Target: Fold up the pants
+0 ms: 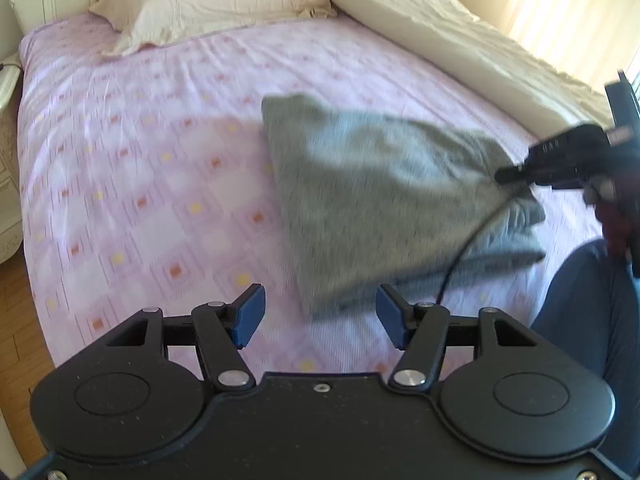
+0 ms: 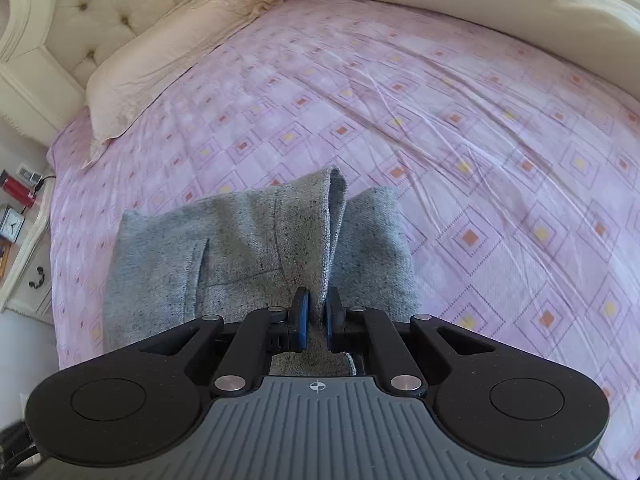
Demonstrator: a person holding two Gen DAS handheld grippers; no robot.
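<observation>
The grey pants (image 1: 372, 196) lie partly folded on the pink patterned bed sheet (image 1: 140, 184). My right gripper (image 1: 508, 176) is shut on an edge of the pants and lifts the top layer off the bed. In the right wrist view the pants (image 2: 240, 248) hang forward from my right gripper (image 2: 316, 316), with the fabric pinched between its blue pads. My left gripper (image 1: 320, 316) is open and empty, just above the sheet near the pants' near corner.
A cream pillow (image 1: 208, 4) and a cream duvet (image 1: 460, 40) lie at the head and far side of the bed. A white nightstand (image 2: 24, 248) with small objects stands left of the bed. The person's blue-clad leg (image 1: 588, 312) is at right.
</observation>
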